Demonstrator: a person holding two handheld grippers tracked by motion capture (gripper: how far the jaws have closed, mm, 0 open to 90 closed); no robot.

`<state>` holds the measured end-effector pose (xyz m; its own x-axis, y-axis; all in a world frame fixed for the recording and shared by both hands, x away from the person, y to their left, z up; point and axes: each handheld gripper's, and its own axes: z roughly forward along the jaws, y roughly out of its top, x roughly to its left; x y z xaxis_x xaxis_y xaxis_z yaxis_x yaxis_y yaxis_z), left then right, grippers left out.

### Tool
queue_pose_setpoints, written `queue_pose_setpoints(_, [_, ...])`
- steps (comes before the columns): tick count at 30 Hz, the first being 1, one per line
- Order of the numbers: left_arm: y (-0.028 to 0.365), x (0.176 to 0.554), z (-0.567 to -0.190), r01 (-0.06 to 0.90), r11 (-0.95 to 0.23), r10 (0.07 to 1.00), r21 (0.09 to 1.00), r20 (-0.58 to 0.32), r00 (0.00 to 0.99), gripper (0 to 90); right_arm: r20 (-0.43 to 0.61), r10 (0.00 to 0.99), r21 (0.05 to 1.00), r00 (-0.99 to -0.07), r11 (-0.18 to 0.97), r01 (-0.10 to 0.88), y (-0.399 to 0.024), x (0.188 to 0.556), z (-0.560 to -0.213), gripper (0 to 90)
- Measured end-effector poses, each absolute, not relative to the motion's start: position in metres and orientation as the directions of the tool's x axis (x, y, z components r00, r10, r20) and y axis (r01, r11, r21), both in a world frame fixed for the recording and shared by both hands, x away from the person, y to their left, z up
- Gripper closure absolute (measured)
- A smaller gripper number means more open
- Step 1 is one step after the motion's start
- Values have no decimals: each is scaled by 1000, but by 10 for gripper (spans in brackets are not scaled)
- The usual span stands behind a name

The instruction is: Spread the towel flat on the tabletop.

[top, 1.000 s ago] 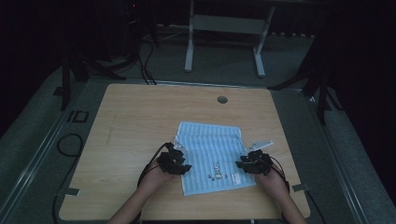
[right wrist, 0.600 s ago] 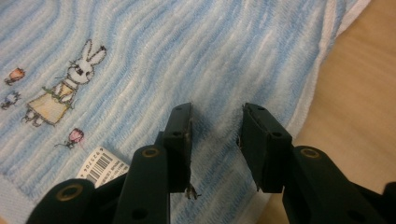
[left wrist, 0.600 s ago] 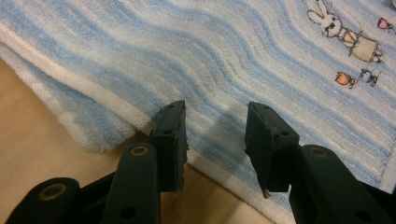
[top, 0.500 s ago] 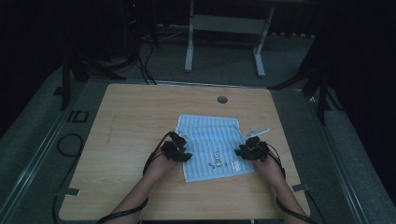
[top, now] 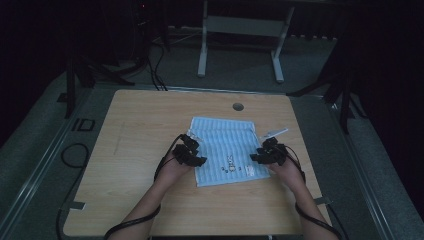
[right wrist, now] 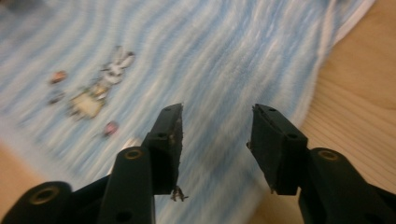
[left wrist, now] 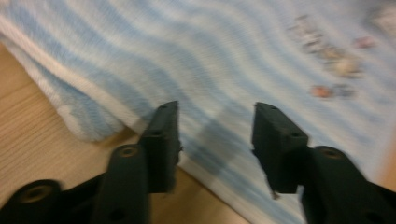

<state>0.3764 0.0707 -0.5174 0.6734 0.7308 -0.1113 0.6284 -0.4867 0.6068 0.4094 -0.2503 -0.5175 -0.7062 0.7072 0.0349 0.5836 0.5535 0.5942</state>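
Hovering L gripper & R gripper, jaws apart, over striped cloth

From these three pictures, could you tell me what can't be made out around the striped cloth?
- Printed figure on the cloth: too small in the high view, motion-blurred in both gripper views.
- Left gripper and right gripper: whether the open jaws touch the cloth.
- Small round object on the table: too small.

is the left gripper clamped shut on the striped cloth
No, in the left gripper view the left gripper has its fingers spread apart over the cloth, with a clear gap between them.
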Motion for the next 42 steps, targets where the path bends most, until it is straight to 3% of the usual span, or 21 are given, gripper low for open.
queue_pose_setpoints(3, [71, 354, -506, 595, -496, 697, 633, -119, 707, 398, 19, 694, 625, -720, 554, 550, -262, 391, -504, 505])
queue_pose_setpoints(9, [63, 314, -507, 528, -576, 612, 624, -100, 785, 392, -4, 644, 617, -765, 604, 505, -280, 347, -513, 505])
queue_pose_setpoints(16, [50, 312, -526, 516, -627, 591, 583, -76, 803, 407, -19, 643, 574, -766, 634, 518, -279, 346, -536, 516])
queue_pose_setpoints(20, [46, 318, -534, 519, -649, 592, 557, -59, 804, 427, -30, 639, 566, -769, 645, 514, -278, 349, -537, 559])
queue_pose_setpoints(24, [43, 322, -537, 516, -661, 598, 544, -33, 801, 447, -45, 646, 564, -762, 646, 514, -277, 349, -536, 691])
queue_pose_setpoints(28, [40, 324, -536, 507, -672, 608, 540, 11, 794, 581, -75, 642, 557, -763, 661, 502, -273, 349, -535, 809])
queue_pose_setpoints(31, [40, 328, -536, 517, -659, 625, 546, 16, 781, 791, -79, 640, 555, -765, 666, 499, -269, 350, -535, 828])
queue_pose_setpoints(32, [40, 328, -536, 517, -659, 625, 546, 16, 781, 822, -79, 640, 555, -765, 666, 499, -269, 350, -535, 828])
queue_pose_setpoints(42, [53, 344, -505, 565, -575, 667, 592, -61, 743, 849, -42, 653, 595, -756, 624, 507, -267, 358, -511, 832])
